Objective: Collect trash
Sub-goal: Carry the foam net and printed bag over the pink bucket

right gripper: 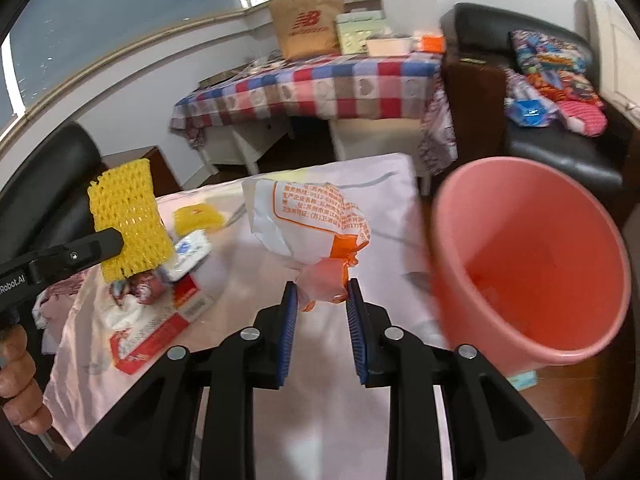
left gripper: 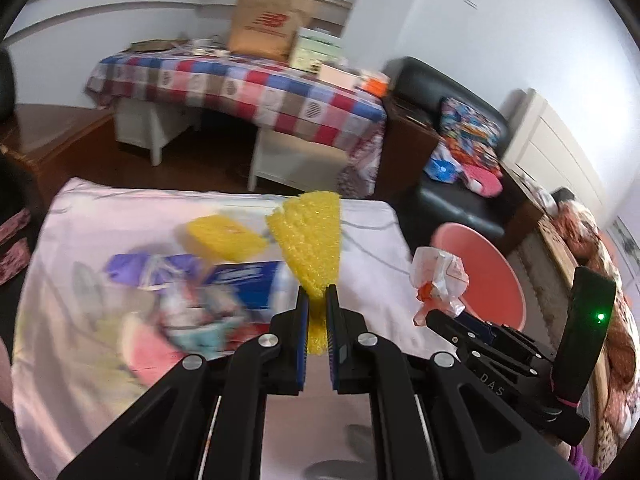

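Yellow foam net (left gripper: 310,240): light, springy, pinched at its edge. Crumpled wrapper (right gripper: 308,224): flimsy, slippery, nipped by its knot; pink bucket (right gripper: 532,344) at three o'clock.

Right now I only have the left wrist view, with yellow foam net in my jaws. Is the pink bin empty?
Observer: In the right wrist view the pink bin looks empty; nothing shows inside it.
Operator: What does the right gripper hold?
Observer: The right gripper is shut on a white and orange plastic bag, pinched at its knotted end.
Operator: Any trash hidden from me?
Observer: A red and white box lies on the pink cloth, sharper here than in your blurred view.
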`<action>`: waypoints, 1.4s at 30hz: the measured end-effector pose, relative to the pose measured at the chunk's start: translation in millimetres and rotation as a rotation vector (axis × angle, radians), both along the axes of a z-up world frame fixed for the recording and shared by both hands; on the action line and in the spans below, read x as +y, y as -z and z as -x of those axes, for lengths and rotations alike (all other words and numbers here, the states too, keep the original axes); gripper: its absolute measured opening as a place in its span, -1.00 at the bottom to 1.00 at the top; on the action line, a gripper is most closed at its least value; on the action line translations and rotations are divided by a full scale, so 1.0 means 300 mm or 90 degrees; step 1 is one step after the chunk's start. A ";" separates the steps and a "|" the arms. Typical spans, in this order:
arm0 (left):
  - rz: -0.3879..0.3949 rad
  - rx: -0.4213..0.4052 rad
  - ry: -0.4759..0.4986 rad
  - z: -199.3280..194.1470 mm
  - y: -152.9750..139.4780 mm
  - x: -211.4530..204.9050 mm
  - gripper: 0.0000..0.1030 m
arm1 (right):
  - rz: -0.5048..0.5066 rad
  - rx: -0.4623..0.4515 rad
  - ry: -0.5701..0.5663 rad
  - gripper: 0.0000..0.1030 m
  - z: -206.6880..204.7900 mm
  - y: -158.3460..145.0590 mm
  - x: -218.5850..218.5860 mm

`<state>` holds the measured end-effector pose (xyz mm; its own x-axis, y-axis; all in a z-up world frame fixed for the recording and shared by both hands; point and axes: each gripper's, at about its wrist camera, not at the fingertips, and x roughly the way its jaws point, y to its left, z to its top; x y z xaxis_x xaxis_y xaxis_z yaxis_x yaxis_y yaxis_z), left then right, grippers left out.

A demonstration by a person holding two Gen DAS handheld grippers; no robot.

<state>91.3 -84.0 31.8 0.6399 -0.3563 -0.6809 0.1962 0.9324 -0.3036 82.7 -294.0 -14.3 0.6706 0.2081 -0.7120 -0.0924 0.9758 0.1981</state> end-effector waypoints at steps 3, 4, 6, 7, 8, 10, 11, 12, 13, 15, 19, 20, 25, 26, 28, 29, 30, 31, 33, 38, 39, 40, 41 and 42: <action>-0.004 -0.003 0.030 -0.011 -0.006 -0.092 -0.86 | 0.010 -0.005 0.035 -0.51 0.017 -0.016 -0.073; -0.006 -0.004 0.039 -0.014 -0.009 -0.122 -0.86 | 0.011 -0.006 0.046 -0.51 0.022 -0.022 -0.100; -0.009 -0.006 0.058 -0.021 -0.013 -0.189 -0.86 | 0.013 -0.009 0.062 -0.51 0.030 -0.029 -0.140; -0.013 -0.007 0.068 -0.026 -0.015 -0.221 -0.86 | 0.015 -0.012 0.069 -0.51 0.034 -0.033 -0.160; -0.016 -0.008 0.074 -0.027 -0.016 -0.245 -0.86 | 0.018 -0.015 0.077 -0.51 0.037 -0.038 -0.181; -0.023 -0.010 0.090 -0.034 -0.017 -0.309 -0.86 | 0.020 -0.017 0.091 -0.51 0.039 -0.045 -0.218; -0.029 -0.010 0.101 -0.040 -0.015 -0.349 -0.86 | 0.021 -0.018 0.099 -0.51 0.041 -0.046 -0.240; -0.033 -0.010 0.107 -0.043 -0.013 -0.372 -0.86 | 0.023 -0.019 0.105 -0.51 0.044 -0.047 -0.255; -0.036 -0.009 0.115 -0.047 -0.009 -0.404 -0.86 | 0.025 -0.020 0.113 -0.51 0.046 -0.047 -0.276; -0.044 -0.006 0.129 -0.057 -0.003 -0.460 -0.86 | 0.030 -0.018 0.122 -0.51 0.043 -0.042 -0.306; -0.062 0.001 0.155 -0.084 0.018 -0.566 -0.86 | 0.039 -0.011 0.140 -0.51 0.036 -0.032 -0.360; -0.068 0.002 0.161 -0.092 0.024 -0.593 -0.86 | 0.042 -0.010 0.145 -0.51 0.034 -0.029 -0.375; -0.086 0.006 0.191 -0.114 0.049 -0.696 -0.86 | 0.048 -0.003 0.166 -0.51 0.020 -0.017 -0.440; -0.088 0.007 0.198 -0.119 0.053 -0.718 -0.86 | 0.049 -0.002 0.172 -0.51 0.017 -0.013 -0.456; -0.091 0.010 0.210 -0.129 0.059 -0.758 -0.86 | 0.050 0.001 0.181 -0.51 0.012 -0.008 -0.483; -0.094 0.011 0.215 -0.134 0.063 -0.778 -0.86 | 0.051 0.004 0.184 -0.51 0.012 -0.004 -0.493; -0.099 0.012 0.222 -0.139 0.070 -0.804 -0.86 | 0.051 0.006 0.186 -0.51 0.008 -0.002 -0.503; -0.104 0.014 0.228 -0.145 0.078 -0.828 -0.86 | 0.052 0.008 0.189 -0.51 0.005 0.001 -0.511; -0.108 0.024 0.238 -0.158 0.095 -0.862 -0.85 | 0.057 0.013 0.192 -0.51 -0.005 0.009 -0.527; -0.121 0.049 0.250 -0.193 0.141 -0.920 -0.85 | 0.062 0.030 0.198 -0.51 -0.023 0.038 -0.554; -0.123 0.055 0.252 -0.194 0.151 -0.930 -0.85 | 0.063 0.034 0.199 -0.51 -0.026 0.044 -0.558; -0.125 0.060 0.254 -0.200 0.158 -0.937 -0.85 | 0.063 0.037 0.200 -0.51 -0.028 0.050 -0.562; -0.128 0.063 0.255 -0.205 0.165 -0.942 -0.85 | 0.063 0.039 0.200 -0.51 -0.029 0.054 -0.565; -0.130 0.064 0.256 -0.213 0.168 -0.945 -0.85 | 0.064 0.042 0.200 -0.51 -0.031 0.059 -0.568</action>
<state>155.1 -367.6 -18.7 0.4051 -0.4144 -0.8150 0.5339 0.8308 -0.1571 92.1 -464.2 -32.1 0.6428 -0.0754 -0.7623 0.2265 0.9694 0.0951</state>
